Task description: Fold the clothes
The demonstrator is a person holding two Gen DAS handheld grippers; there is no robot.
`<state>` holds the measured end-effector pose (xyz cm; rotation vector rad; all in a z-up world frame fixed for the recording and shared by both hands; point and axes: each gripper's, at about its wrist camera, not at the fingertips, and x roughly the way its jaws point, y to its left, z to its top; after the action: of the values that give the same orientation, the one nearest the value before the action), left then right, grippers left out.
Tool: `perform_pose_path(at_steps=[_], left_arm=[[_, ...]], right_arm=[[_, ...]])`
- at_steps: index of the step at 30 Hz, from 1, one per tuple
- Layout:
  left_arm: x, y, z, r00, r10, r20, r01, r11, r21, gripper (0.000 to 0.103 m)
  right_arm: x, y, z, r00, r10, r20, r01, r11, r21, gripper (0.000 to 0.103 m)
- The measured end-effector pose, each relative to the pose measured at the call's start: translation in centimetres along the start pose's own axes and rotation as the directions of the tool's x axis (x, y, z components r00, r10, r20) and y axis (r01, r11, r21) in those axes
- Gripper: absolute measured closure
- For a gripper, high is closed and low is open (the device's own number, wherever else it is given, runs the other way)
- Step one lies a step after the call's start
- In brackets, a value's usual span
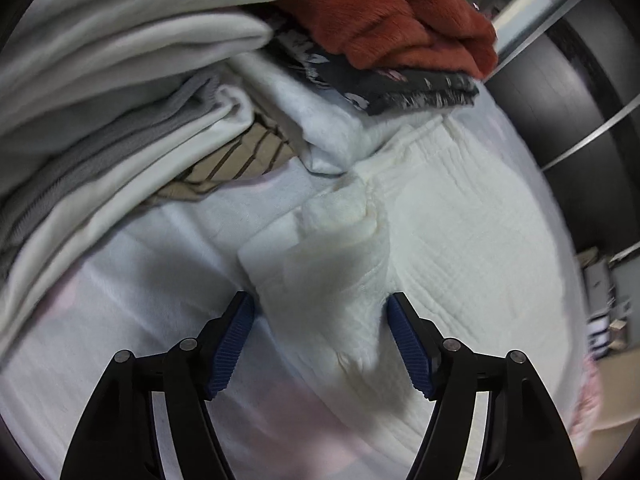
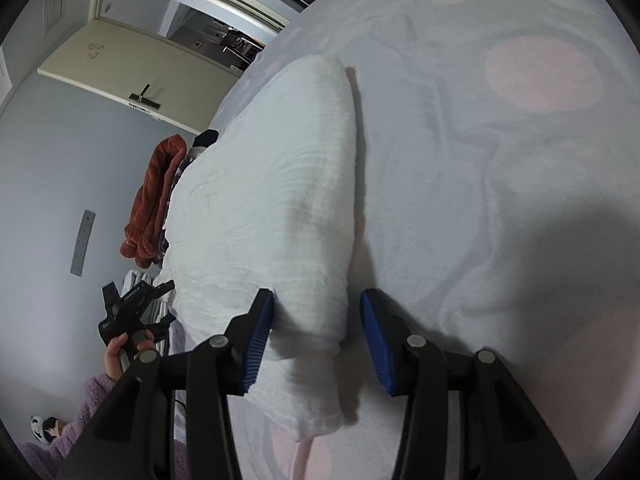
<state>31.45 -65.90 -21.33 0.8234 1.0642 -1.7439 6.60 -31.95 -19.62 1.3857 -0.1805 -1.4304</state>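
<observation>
A white crinkled garment lies spread on a pale bed sheet. In the left wrist view my left gripper is open, its blue pads either side of a folded corner of the garment. In the right wrist view the same white garment lies on the sheet, and my right gripper is open around its near folded end. The left gripper's body, held by a hand, shows at the lower left of that view.
A stack of folded clothes lies behind the garment: grey-white pieces, a striped beige one, a dark patterned one and a rust-red fleece, also seen in the right wrist view. A door and wall stand beyond the bed.
</observation>
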Motion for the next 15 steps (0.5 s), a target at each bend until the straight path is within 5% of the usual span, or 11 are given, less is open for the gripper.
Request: perform_pose_path(at_steps=[2, 8, 15], left_arm=[[0.4, -0.7, 0.2, 1.0, 0.024, 0.007, -0.024, 0.999, 0.032, 0.044], [0.4, -3.0, 0.5, 0.996, 0.084, 0.027, -0.087, 0.987, 0.139, 0.081], [-0.6, -6.3, 0.6, 0.991, 0.129, -0.032, -0.119, 0.966, 0.228, 0.086]], right_arm=[[0.3, 0.4, -0.1, 1.0, -0.011, 0.0, 0.011, 1.0, -0.021, 0.075], [-0.4, 2.1, -0.1, 0.999, -0.018, 0.039, 0.021, 0.996, -0.088, 0.087], [-4.9, 2.9, 0.5, 0.988, 0.093, 0.119, -0.092, 0.996, -0.016, 0.089]])
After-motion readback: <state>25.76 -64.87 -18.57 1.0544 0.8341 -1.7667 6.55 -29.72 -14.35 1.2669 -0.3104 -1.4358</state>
